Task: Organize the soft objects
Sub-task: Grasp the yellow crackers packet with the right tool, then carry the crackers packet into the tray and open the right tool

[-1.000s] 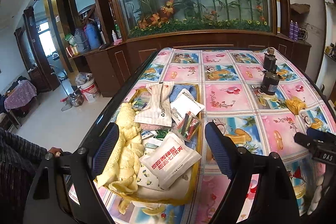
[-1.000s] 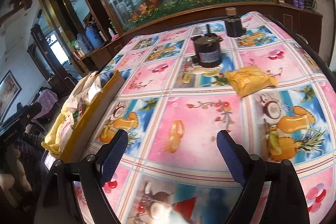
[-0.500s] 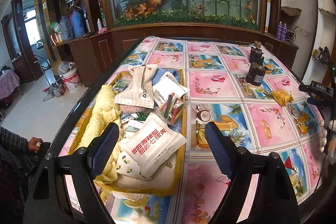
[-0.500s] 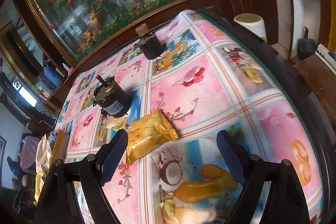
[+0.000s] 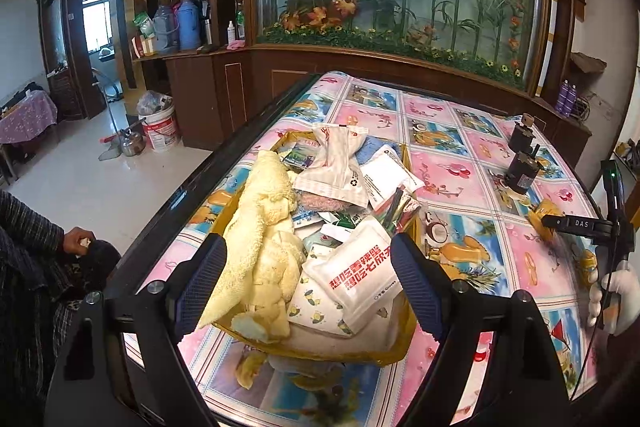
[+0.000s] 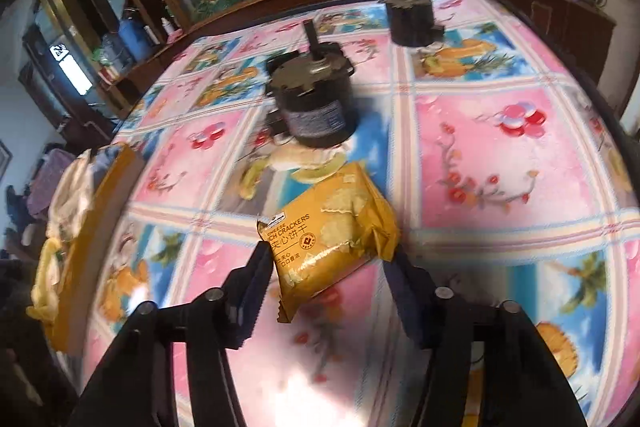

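Note:
A yellow tray point(image 5: 360, 355) on the flowered tablecloth holds a pale yellow towel point(image 5: 260, 227), a white packet with red print point(image 5: 356, 275) and several other soft packs. My left gripper point(image 5: 306, 255) hangs open just above the tray's near end, with nothing between its fingers. Far to the right lies a yellow cracker packet point(image 6: 332, 227), small in the left wrist view point(image 5: 538, 221). My right gripper point(image 6: 328, 255) has its fingers pressed against both sides of the packet's near end. The tray's wall point(image 6: 100, 195) shows at the left of the right wrist view.
A black motor point(image 6: 316, 107) stands right behind the cracker packet, a second one point(image 6: 412, 15) farther back. A seated person's hand point(image 5: 78, 239) is beside the table's left edge. A gloved hand point(image 5: 616, 291) holds the right gripper. Wooden cabinets ring the table.
My right gripper swung back from the table's right edge to the cracker packet and narrowed its fingers onto it. The left gripper stayed open over the tray, turning slightly left.

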A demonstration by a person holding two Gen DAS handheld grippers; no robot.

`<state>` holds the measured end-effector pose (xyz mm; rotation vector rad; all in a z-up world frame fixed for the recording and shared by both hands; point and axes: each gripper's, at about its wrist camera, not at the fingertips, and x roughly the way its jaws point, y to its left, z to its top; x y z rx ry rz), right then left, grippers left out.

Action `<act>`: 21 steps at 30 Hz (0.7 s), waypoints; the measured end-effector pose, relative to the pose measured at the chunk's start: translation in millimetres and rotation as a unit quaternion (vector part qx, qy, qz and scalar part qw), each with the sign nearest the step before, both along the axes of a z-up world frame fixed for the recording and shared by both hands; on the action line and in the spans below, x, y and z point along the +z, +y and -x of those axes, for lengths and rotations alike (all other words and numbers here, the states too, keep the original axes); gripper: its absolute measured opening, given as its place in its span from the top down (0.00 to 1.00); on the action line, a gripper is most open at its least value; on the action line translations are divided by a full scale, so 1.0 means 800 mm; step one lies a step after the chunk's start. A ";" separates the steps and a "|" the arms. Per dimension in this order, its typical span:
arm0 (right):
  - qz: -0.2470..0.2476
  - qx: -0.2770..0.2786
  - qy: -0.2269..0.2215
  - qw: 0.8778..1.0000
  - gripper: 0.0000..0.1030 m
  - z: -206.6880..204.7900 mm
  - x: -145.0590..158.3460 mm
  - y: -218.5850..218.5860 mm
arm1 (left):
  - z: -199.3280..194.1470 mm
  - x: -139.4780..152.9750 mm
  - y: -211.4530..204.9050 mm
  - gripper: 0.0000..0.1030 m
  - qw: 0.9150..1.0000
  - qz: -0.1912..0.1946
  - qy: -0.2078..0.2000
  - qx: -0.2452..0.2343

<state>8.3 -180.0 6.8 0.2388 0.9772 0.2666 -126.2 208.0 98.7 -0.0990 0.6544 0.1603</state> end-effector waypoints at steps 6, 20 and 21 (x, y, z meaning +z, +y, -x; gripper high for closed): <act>-0.131 0.015 -0.017 0.991 0.49 0.112 0.000 -0.047 | 0.005 -0.007 -0.007 0.18 1.000 0.010 -0.001 -0.028; -0.287 -0.091 -0.021 0.953 0.49 0.250 -0.024 -0.149 | 0.005 -0.034 0.033 0.18 0.998 0.068 0.016 0.002; -0.288 -0.080 -0.023 0.954 0.49 0.245 -0.020 -0.141 | 0.007 -0.033 0.040 0.18 0.997 0.071 0.012 0.010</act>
